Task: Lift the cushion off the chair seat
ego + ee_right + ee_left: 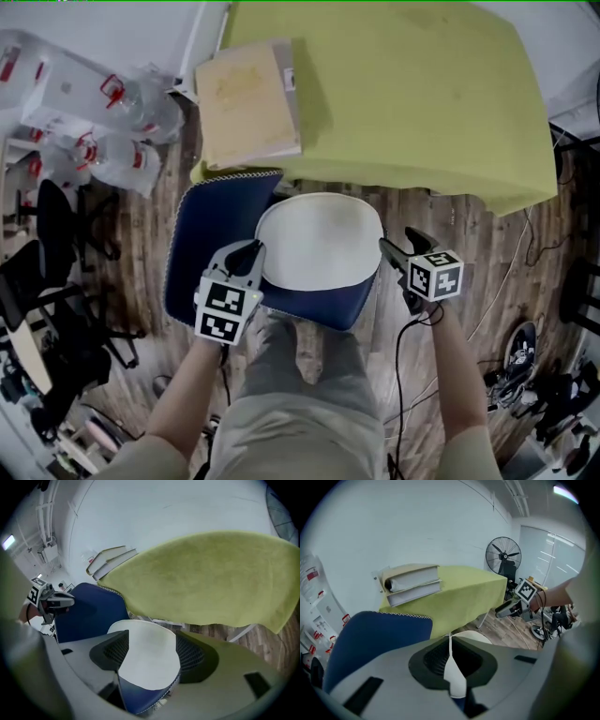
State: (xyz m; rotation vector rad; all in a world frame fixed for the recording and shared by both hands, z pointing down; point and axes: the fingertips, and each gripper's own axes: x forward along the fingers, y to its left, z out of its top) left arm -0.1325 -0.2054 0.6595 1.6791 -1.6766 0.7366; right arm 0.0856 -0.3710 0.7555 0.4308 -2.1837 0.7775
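A round white cushion (319, 244) lies on the seat of a navy blue chair (202, 234), whose stitched backrest stands at the left. My left gripper (253, 251) is at the cushion's left edge. Its jaws (451, 641) stand almost together, and only a thin white strip shows through the slit. My right gripper (398, 242) is at the cushion's right edge, apart from it. In the right gripper view its jaws (150, 644) stand wide, with the cushion (147, 656) and the blue seat front (140, 695) seen between them, untouched. Each gripper shows in the other's view: the right gripper (506, 609), the left gripper (65, 603).
Just behind the chair stands a table under a yellow-green cloth (403, 94), with a thick book (246, 103) on its left corner. Plastic bottles (122, 141) lie at the left and black chair bases (56, 281) below them. Cables (525, 356) trail at the right. A fan (502, 557) stands beyond.
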